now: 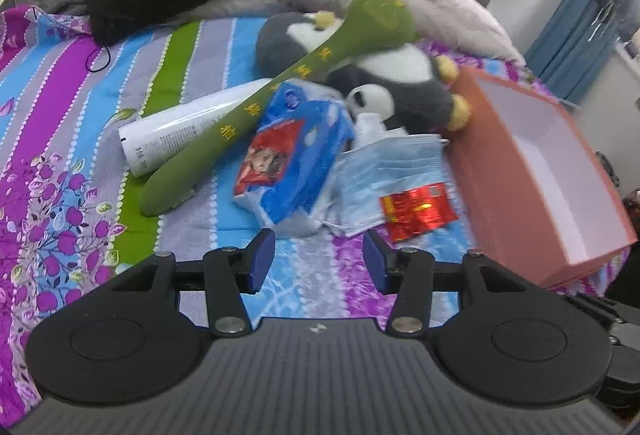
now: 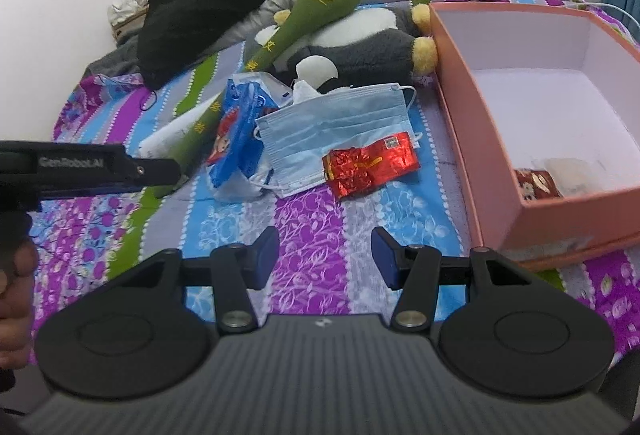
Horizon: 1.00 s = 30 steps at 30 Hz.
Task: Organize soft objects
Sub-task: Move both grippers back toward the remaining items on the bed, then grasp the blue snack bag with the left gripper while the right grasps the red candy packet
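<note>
Soft things, a face mask (image 2: 340, 131) and plush penguin (image 2: 360, 43), lie on the bed (image 2: 312, 235) beside the pink box (image 2: 472, 123), which holds a red packet (image 2: 536, 185). Both grippers, left (image 1: 320, 259) and right (image 2: 326, 257), hover low, fingers spread, empty.

Red packet (image 2: 370, 165): crinkled glossy foil. Face mask (image 2: 332, 127): pleated matt nonwoven cloth. Penguin toy (image 2: 360, 43): fuzzy plush. Pink box (image 2: 468, 107): matt cardboard (white smooth lining). Bedsheet (image 2: 312, 235): printed cotton-like cloth.

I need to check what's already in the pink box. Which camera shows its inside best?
The right wrist view: the pink box floor shows, with a red packet in its near corner. The left wrist view shows the box blurred, only white walls.
</note>
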Each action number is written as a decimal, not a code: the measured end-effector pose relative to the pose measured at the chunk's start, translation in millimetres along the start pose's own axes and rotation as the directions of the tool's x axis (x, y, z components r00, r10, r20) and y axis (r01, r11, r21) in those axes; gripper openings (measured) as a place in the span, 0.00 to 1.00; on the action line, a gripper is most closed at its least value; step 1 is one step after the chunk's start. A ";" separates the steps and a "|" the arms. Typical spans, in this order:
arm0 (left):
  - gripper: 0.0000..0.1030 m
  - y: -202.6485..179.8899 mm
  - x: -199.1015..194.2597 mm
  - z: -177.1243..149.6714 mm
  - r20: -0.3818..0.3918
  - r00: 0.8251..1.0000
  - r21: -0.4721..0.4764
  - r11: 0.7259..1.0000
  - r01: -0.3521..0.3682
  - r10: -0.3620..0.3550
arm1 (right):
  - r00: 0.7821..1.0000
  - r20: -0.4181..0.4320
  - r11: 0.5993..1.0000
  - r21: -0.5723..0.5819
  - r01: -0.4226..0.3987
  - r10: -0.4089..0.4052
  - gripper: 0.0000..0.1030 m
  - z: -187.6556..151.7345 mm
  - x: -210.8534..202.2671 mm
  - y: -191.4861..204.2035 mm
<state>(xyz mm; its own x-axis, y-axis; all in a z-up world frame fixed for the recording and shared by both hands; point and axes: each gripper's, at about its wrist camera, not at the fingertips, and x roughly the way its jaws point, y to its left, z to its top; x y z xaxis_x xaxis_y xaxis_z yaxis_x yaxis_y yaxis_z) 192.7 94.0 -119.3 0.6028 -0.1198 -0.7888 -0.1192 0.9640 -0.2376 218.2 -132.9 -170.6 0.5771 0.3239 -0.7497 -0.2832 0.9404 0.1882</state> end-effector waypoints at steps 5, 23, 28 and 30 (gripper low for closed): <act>0.59 9.6 30.0 14.3 -0.006 0.999 0.008 0.999 -0.033 0.033 | 0.999 -0.034 1.000 0.001 0.004 -0.004 0.52 11.3 35.9 -2.9; 0.59 14.9 121.4 39.7 -0.065 0.997 0.043 0.999 -0.026 0.029 | 0.995 -0.080 0.996 -0.078 0.046 -0.052 0.53 41.8 136.5 -15.4; 0.42 13.1 129.6 40.5 -0.058 0.996 0.070 0.996 -0.057 0.061 | 0.997 -0.073 0.991 -0.134 0.020 -0.030 0.63 40.4 141.8 -11.1; 0.32 13.0 128.2 41.3 -0.052 0.997 0.066 0.996 -0.053 0.057 | 0.998 -0.064 0.990 -0.138 0.020 -0.029 0.57 40.5 139.0 -10.2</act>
<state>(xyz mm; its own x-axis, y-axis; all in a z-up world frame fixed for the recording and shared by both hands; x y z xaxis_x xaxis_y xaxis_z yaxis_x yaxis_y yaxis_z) 301.0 101.0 -200.0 0.5534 -0.0771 -0.8294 -0.0987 0.9826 -0.1572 332.3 -93.3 -251.0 0.5350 0.2893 -0.7938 -0.3749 0.9233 0.0837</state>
